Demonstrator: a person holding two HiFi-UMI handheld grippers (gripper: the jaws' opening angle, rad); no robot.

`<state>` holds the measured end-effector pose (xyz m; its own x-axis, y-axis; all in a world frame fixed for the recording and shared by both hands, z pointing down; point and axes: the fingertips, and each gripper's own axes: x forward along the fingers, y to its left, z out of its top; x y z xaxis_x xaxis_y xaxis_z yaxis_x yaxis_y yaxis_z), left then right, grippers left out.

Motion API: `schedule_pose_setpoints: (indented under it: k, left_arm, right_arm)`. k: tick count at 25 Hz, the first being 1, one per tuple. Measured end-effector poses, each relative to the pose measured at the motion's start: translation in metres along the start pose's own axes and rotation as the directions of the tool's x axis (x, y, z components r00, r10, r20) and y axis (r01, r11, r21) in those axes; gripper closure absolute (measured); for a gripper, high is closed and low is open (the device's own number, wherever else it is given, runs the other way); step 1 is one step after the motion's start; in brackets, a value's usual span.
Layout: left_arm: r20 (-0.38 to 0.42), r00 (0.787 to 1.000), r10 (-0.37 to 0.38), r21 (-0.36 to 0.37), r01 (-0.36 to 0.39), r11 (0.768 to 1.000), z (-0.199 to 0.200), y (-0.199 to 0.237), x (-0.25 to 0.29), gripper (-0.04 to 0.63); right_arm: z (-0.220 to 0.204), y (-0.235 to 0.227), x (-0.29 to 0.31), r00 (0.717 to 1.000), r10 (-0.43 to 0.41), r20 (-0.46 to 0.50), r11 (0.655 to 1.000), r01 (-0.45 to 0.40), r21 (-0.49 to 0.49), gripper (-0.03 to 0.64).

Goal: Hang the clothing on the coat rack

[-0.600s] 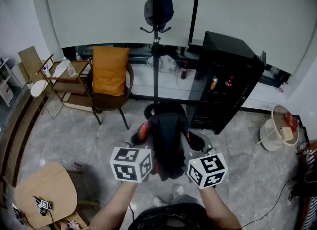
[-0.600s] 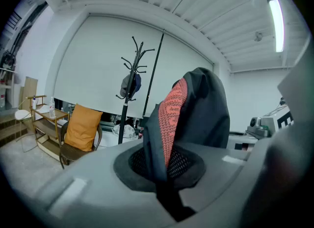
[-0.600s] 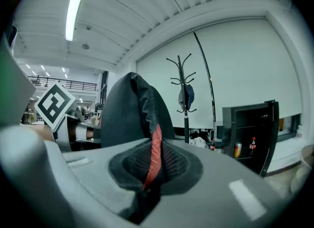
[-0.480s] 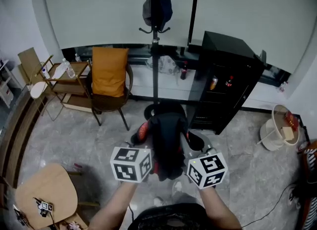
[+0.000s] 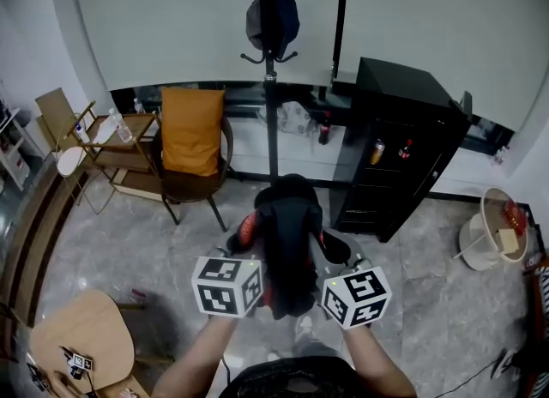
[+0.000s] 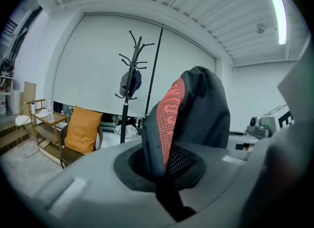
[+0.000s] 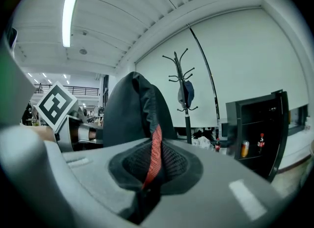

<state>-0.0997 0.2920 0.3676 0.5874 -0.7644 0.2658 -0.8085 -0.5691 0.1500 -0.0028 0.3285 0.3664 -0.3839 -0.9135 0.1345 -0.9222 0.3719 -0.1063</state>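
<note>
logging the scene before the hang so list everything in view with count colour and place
garment: one, black with red trim, centre, held between both grippers
coat rack: one, black, centre back
cap: one, dark, looks like a cap, hanging on the coat rack
chair: one, dark, left of the coat rack
cushion: one, orange, on the chair
cabinet: one, black, right of the coat rack
trolley: one, wooden, far left
round table: one, light wood, lower left
bin: one, white, far right
left gripper: one, grey, shut on the garment
right gripper: one, grey, shut on the garment
</note>
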Motion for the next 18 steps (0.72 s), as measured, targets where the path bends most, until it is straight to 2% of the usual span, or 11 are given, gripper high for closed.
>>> schedule_pose_setpoints:
  k: [18]
  left_arm:
    - [-0.036,0.998,0.041,0.001,-0.041,0.999,0.027,0.008,0.12,0.577]
  right_arm:
    - [0.014,-0.104,0.08,0.999,0.046,0.001,0.998,-0.046,0.049,0.581]
